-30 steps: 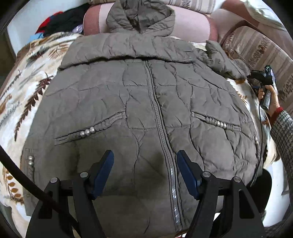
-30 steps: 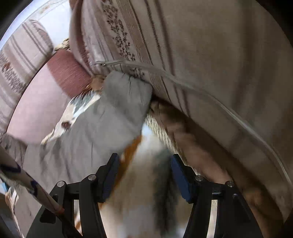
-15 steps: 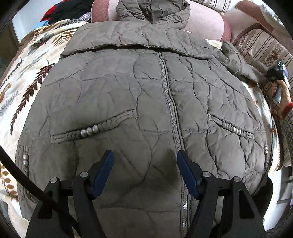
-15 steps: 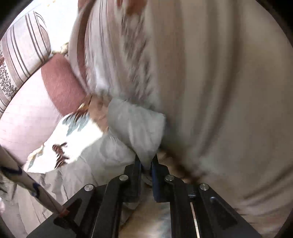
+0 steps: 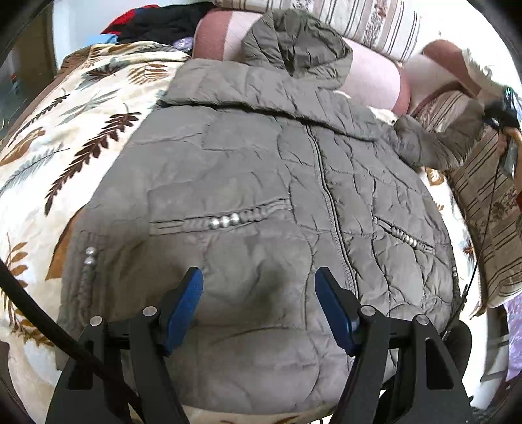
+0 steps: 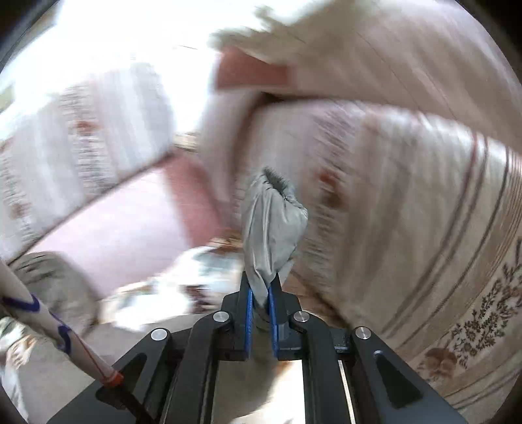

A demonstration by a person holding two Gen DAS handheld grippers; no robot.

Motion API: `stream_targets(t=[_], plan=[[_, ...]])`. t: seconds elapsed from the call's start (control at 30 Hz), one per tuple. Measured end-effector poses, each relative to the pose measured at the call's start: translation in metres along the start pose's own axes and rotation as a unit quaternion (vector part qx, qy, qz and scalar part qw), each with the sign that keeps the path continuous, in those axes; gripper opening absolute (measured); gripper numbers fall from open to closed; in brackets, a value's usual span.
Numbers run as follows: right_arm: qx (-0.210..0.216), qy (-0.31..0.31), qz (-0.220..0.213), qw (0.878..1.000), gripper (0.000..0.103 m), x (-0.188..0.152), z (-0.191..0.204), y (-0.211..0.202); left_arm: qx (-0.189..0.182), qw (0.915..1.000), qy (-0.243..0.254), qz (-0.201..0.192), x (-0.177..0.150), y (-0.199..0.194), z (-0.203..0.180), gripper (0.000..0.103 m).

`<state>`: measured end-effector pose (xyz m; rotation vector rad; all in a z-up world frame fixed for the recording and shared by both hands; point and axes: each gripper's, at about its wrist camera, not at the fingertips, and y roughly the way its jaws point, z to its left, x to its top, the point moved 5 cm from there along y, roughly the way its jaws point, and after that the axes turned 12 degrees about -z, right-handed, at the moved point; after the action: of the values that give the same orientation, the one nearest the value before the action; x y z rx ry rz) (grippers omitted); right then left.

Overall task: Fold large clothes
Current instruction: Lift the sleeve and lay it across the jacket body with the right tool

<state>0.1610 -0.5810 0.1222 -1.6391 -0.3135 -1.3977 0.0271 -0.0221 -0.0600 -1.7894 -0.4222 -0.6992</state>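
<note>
A large grey-green quilted hooded jacket [image 5: 261, 202] lies face up, zipped, on a leaf-print blanket [image 5: 65, 130], hood toward the sofa back. My left gripper [image 5: 259, 287] is open, hovering just above the jacket's lower hem. My right gripper [image 6: 259, 287] is shut on the cuff of the jacket's right sleeve [image 6: 272, 228] and holds it lifted. In the left wrist view that sleeve [image 5: 437, 143] stretches up toward the right gripper [image 5: 504, 111] at the far right.
A pink sofa backrest [image 5: 372, 75] and striped cushions [image 5: 483, 195] border the jacket at the back and right. A pile of dark and red clothes [image 5: 156, 22] lies at the back left. The right wrist view is motion-blurred.
My right gripper closed on the sleeve cuff and lifted it off the blanket. The left gripper shifted slightly over the hem and stayed open.
</note>
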Motion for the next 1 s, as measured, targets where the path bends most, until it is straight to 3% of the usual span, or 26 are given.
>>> stream_targets(t=[0.13, 0.23, 0.4, 0.53, 0.67, 0.83, 0.93, 1.0], plan=[[0.091, -0.030, 0.002, 0.995, 0.009, 0.001, 0.102, -0.043, 0.002, 0.9996, -0.006, -0.027, -0.002, -0.018, 0.016, 0.070], [0.150, -0.056, 0.022, 0.987, 0.009, -0.021, 0.178, -0.066, 0.015, 0.9989, -0.007, -0.044, -0.004, -0.029, 0.031, 0.070], [0.236, -0.123, 0.069, 0.961, 0.009, -0.101, 0.316, -0.089, 0.046, 0.9966, -0.009, -0.067, -0.009, -0.045, 0.063, 0.070], [0.287, -0.176, 0.109, 0.935, 0.008, -0.180, 0.400, -0.099, 0.071, 0.9935, -0.012, -0.088, -0.012, -0.057, 0.089, 0.070], [0.289, -0.238, 0.146, 0.916, 0.008, -0.260, 0.459, -0.096, 0.070, 0.9932, -0.030, -0.088, -0.015, -0.058, 0.108, 0.070], [0.242, -0.299, 0.143, 0.912, 0.010, -0.310, 0.489, -0.077, 0.062, 0.9933, -0.046, -0.085, -0.016, -0.054, 0.120, 0.070], [0.234, -0.333, 0.135, 0.903, 0.022, -0.323, 0.495, -0.075, 0.058, 0.9939, -0.051, -0.079, -0.015, -0.048, 0.121, 0.070], [0.250, -0.353, 0.129, 0.892, 0.047, -0.323, 0.493, -0.087, 0.057, 0.9942, -0.052, -0.076, -0.016, -0.046, 0.120, 0.070]])
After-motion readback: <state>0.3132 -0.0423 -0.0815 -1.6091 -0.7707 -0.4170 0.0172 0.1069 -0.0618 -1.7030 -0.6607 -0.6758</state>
